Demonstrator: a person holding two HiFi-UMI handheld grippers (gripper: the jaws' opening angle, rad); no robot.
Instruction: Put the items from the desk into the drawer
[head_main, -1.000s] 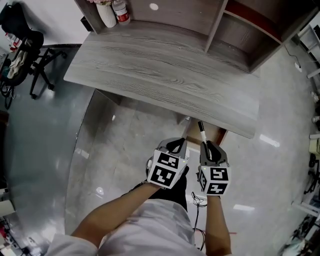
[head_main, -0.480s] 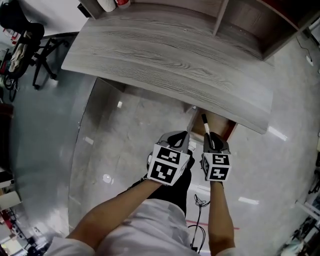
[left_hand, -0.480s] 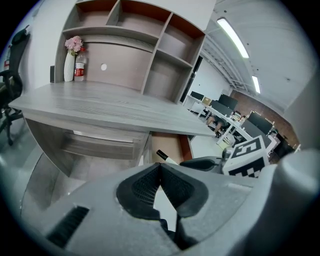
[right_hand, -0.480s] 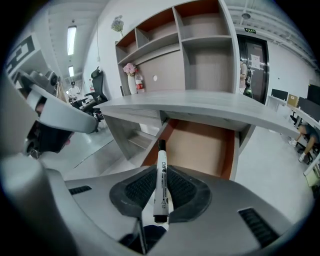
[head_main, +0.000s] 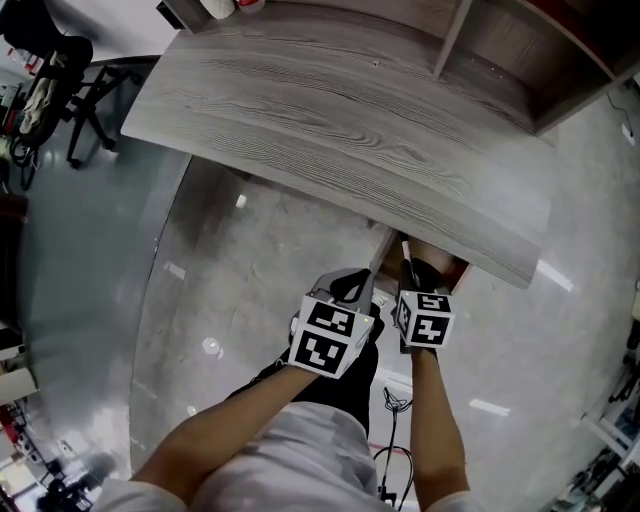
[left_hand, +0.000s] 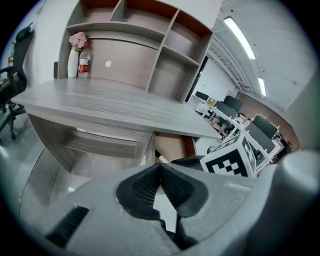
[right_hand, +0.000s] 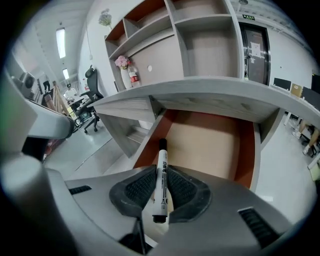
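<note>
Centrally, the right gripper had its jaws closed on a white marker with black ends, clamped along the middle of its barrel. The capped end projected forward beyond the jaw tips, and the other end lay back between the pads. The marker pointed into the open drawer, above its tan bottom and between its reddish-brown side walls, without touching them. The left gripper had its jaws pressed together at the tips, with nothing between them. It was held just beside the right gripper, to its left and in front of the drawer. The drawer stood pulled out beneath the right end of the grey wood-grain worktop. At the back of the worktop rose a shelf unit. A white vase of pink flowers and a bottle stood side by side at its left end. An office chair stood on the glossy floor, well apart to the left.
</note>
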